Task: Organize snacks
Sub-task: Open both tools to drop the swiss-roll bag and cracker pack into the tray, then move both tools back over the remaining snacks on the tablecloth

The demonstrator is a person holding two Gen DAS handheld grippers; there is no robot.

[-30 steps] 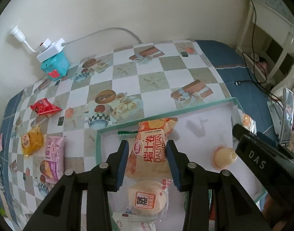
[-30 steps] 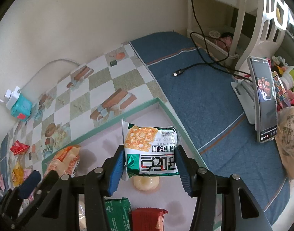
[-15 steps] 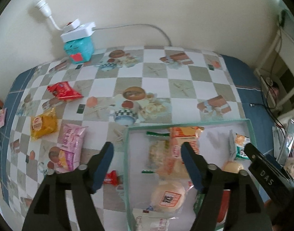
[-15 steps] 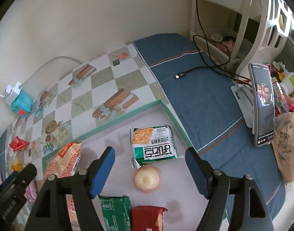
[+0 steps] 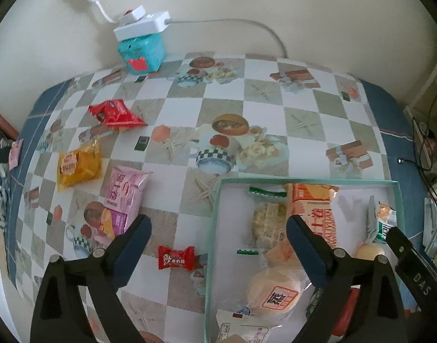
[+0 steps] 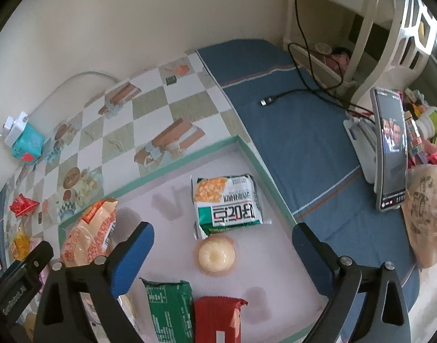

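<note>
release done: both jaws have just been opening and stand wide, empty, over the tray. next i take the red candy between my left jaws.

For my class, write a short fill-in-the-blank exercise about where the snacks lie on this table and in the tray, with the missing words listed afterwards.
1. The small red wrapped candy lies on the checked tablecloth, ______ the green-rimmed tray.
2. The round pale jelly cup lies inside the tray, just below the ______ and white snack packet.
3. The white power strip rests on top of a ______ box.
4. The pink snack bag lies beside a ______ snack packet.

Missing words: outside; green; teal; yellow
</note>
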